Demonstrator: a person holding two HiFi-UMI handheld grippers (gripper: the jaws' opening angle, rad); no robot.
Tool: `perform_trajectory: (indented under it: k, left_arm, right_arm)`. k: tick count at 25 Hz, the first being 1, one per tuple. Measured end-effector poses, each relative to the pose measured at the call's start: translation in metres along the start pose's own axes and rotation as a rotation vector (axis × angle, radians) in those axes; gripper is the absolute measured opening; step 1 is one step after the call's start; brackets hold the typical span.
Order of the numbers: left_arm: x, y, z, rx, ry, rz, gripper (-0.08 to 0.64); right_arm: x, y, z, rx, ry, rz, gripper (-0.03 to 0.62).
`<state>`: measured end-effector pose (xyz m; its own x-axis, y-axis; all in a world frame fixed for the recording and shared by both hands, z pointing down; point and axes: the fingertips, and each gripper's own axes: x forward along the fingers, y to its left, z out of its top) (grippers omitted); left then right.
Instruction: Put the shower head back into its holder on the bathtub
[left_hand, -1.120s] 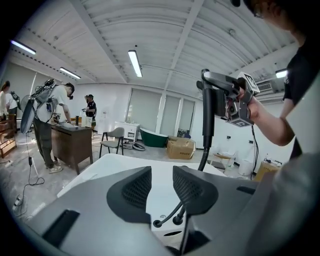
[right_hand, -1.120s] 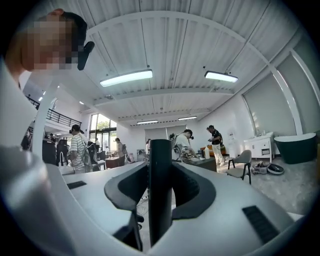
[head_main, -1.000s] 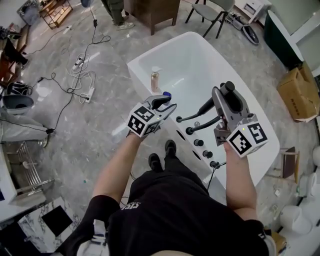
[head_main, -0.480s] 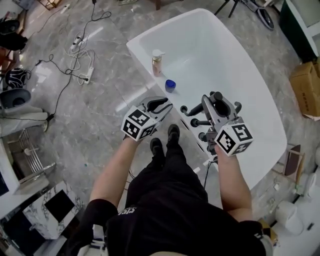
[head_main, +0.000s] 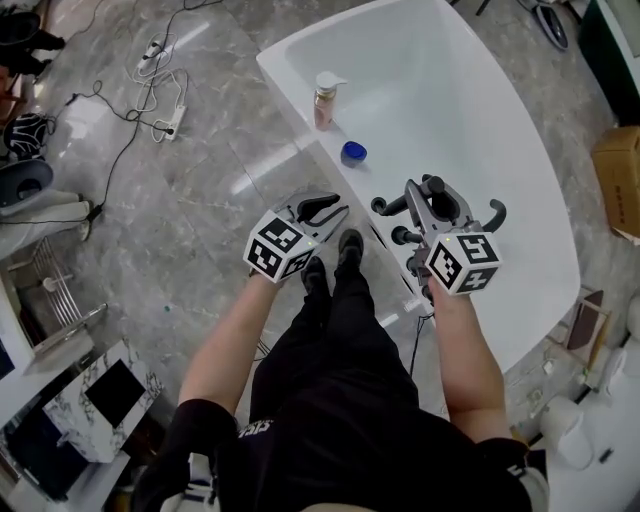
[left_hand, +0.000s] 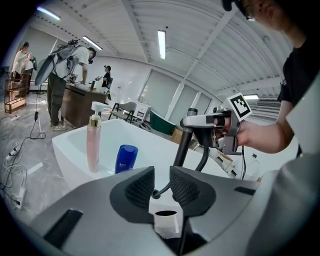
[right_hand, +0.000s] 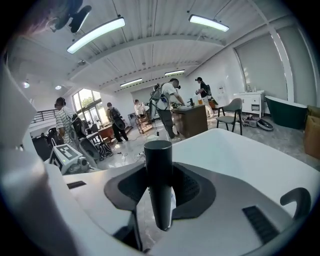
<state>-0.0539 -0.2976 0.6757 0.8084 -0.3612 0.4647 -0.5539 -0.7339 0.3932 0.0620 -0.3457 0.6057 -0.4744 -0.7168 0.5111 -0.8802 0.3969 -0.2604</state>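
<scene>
The matte black cylindrical shower head (right_hand: 158, 160) is up in the air, clamped in the right tongs (right_hand: 159, 192). Their pads are closed round its shaft and a good length of it sticks out past the tips. From above, it hangs over the near rim of the white freestanding bathtub (head_main: 450, 90), just above the row of dark metal fittings (head_main: 400, 237) there. I can't pick out which of those is the holder.

The left tongs (left_hand: 161, 181) have nothing in them. Their jaws have just been closing and now stand a narrow gap apart. A thin dark curve shows through that gap, but it looks to lie beyond the pads rather than between them. They hover beside the tub's outer edge, apart from the shower head.

I'd expect the piece to be stiff and hard, not fragile, and of middling weight. Its round, smooth barrel could easily twist or slide in the pads. A grip on the shaft suits it, since that leaves the free end clear to go into a socket. The pale pink pump bottle (head_main: 325, 100) and small blue bottle (head_main: 352, 152) stand further along the rim, well clear.
</scene>
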Motion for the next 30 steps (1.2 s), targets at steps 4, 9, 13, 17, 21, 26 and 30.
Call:
perform_trajectory:
  k: [4, 9, 13, 17, 21, 26, 30]
  left_arm:
    - [0.009, 0.008, -0.022, -0.012, 0.014, 0.001, 0.098]
    - [0.015, 0.012, -0.047, -0.042, 0.029, 0.003, 0.097]
    - [0.018, 0.019, -0.062, -0.055, 0.041, 0.006, 0.095]
    - [0.017, 0.025, -0.068, -0.055, 0.056, 0.016, 0.094]
    - [0.016, 0.031, -0.072, -0.048, 0.064, 0.026, 0.092]
    - [0.012, 0.032, -0.073, -0.048, 0.065, 0.035, 0.091]
    - [0.006, 0.03, -0.074, -0.047, 0.064, 0.039, 0.091]
  right_arm:
    - [0.022, -0.01, -0.023, -0.016, 0.03, -0.041, 0.144]
    - [0.041, -0.021, -0.056, -0.015, 0.078, -0.086, 0.146]
    - [0.056, -0.026, -0.078, -0.031, 0.115, -0.103, 0.146]
    - [0.067, -0.029, -0.098, -0.04, 0.15, -0.112, 0.146]
    - [0.079, -0.031, -0.111, -0.059, 0.174, -0.112, 0.147]
    - [0.083, -0.034, -0.122, -0.06, 0.19, -0.13, 0.147]
    - [0.081, -0.036, -0.133, -0.032, 0.205, -0.144, 0.15]
